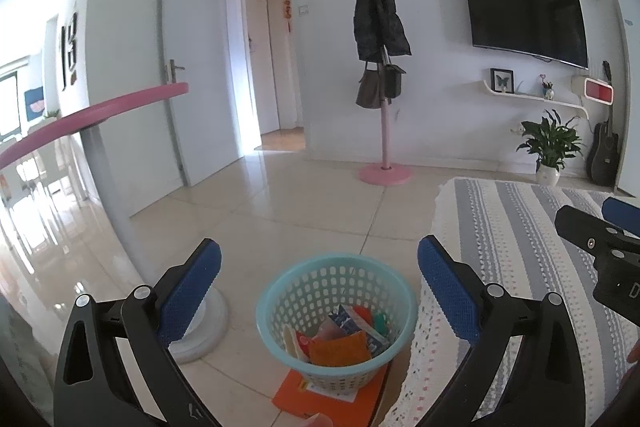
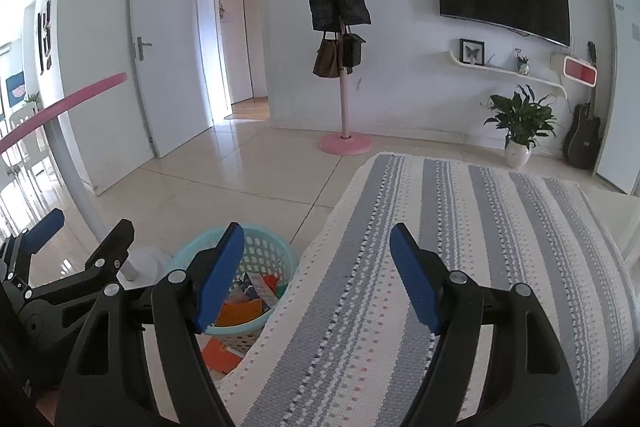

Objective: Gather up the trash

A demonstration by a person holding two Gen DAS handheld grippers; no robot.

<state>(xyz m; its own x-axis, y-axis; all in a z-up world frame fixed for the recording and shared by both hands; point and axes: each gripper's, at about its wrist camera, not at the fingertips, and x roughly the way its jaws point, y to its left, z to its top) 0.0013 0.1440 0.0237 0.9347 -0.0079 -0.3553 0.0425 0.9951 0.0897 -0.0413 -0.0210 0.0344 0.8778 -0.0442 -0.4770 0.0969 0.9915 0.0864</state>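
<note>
Left tongs (image 1: 320, 291): released, jaws wide apart, nothing between the pads, hanging above the turquoise basket (image 1: 276, 291). Right tongs (image 2: 316, 275): also released, empty, pointing over the striped cloth (image 2: 460, 247) of the table, near its left edge.

Basket: on the floor (image 1: 280, 195), just beside the left edge of the table, standing partly on an orange flat sheet (image 1: 296, 393). Inside, coloured wrappers (image 1: 340, 347), orange, red, blue and green, lying in a loose pile.

On the cloth itself, no trash visible in either view, so probably collection nearly complete. For a good finish: check of the table corners and of the floor around the basket, then low and slow approach to any flat piece, with pads closing on one edge.

Counts: two tongs, one basket, one table, one orange sheet under the basket. Wrappers: several, overlapping, exact number not possible to tell.
</note>
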